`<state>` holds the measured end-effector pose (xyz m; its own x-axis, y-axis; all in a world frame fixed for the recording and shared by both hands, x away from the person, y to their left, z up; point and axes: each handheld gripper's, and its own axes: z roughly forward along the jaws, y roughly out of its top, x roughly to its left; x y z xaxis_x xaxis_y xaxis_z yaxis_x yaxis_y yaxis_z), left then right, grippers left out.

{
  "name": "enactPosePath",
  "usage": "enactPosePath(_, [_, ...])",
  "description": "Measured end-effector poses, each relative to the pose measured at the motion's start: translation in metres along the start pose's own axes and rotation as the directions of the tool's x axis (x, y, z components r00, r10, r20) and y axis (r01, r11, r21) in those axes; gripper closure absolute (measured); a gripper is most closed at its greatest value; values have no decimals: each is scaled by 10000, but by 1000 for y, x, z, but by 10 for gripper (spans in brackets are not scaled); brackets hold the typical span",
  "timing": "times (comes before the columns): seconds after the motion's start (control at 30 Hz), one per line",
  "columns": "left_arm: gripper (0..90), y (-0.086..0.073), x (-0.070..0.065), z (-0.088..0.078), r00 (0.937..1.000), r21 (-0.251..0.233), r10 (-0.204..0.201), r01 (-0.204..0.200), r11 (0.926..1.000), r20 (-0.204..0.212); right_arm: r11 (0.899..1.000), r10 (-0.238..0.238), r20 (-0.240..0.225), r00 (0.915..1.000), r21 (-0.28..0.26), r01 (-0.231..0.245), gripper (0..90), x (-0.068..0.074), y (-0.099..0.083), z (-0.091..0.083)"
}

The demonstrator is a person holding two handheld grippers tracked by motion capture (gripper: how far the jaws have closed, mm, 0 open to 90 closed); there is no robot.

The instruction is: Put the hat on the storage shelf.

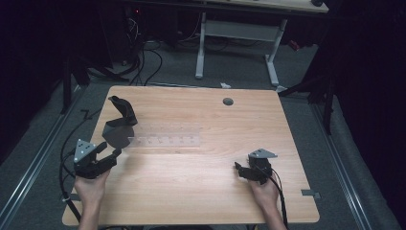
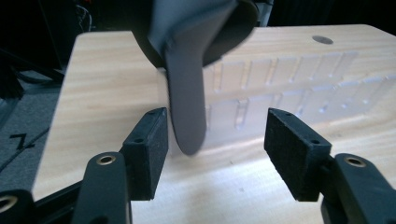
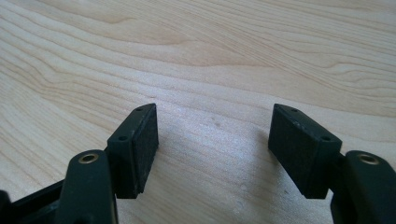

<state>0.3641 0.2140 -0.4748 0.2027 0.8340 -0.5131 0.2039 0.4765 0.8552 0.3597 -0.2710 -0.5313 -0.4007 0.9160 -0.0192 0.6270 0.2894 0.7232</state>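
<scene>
- The dark grey scoop-like tool (image 1: 119, 128) stands on the left part of the table (image 1: 201, 191), just in front of the left tongs (image 1: 106, 152). It has a smooth, matt surface that looks like plastic, a round body and a long flat handle with a rounded end; in the left gripper view the handle (image 2: 187, 102) hangs down between the two pads, nearer to the left one, and I cannot tell if it touches this pad.
- The tool rests at the left end of a clear plastic rack (image 1: 165, 135). The rack is long, low and almost transparent, with rows of small rectangular slots.
- The left tongs are open, and the pads do not press on the handle. The pads are black blocks with a fine rough face and small screw holes.
- The right tongs (image 1: 239, 168) are also open, with nothing between them, and they rest low near the right front part of the table, well apart from the tool.
- The table is of light wood with visible grain and rounded corners. A small round grey hole cover (image 1: 228, 101) sits near its far edge. The middle and the front of the table give wide room for moving.
- No writing can be read on any of these things.
</scene>
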Motion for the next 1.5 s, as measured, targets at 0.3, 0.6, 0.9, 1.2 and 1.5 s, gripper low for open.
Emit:
enactPosePath(0.3, [405, -22, -15, -13, 9988, 363, -260, 245, 9990, 414, 10000, -5, -4, 10000, 0, 5, 335, 0, 0, 0])
enactPosePath(0.6, [400, -37, -35, -14, 9938, 915, -510, 419, 9949, 987, 10000, -6, 3, 10000, -2, 6, 335, 0, 0, 0])
enactPosePath(0.9, [390, -55, -58, -8, 9868, 1941, -247, -69, 9810, 1599, 10000, 4, 12, 10000, -4, -4, 335, 0, 0, 0])
enactPosePath(1.2, [387, -84, -76, 16, 9818, 2716, -40, -487, 9612, 1901, 10000, 2, 3, 10000, 8, -2, 334, 1, -1, -1])
enactPosePath(1.5, [384, -108, -79, 35, 9856, 3103, 443, -938, 9460, 1630, 10000, 1, -3, 10000, 12, -1, 333, 1, -1, -2])
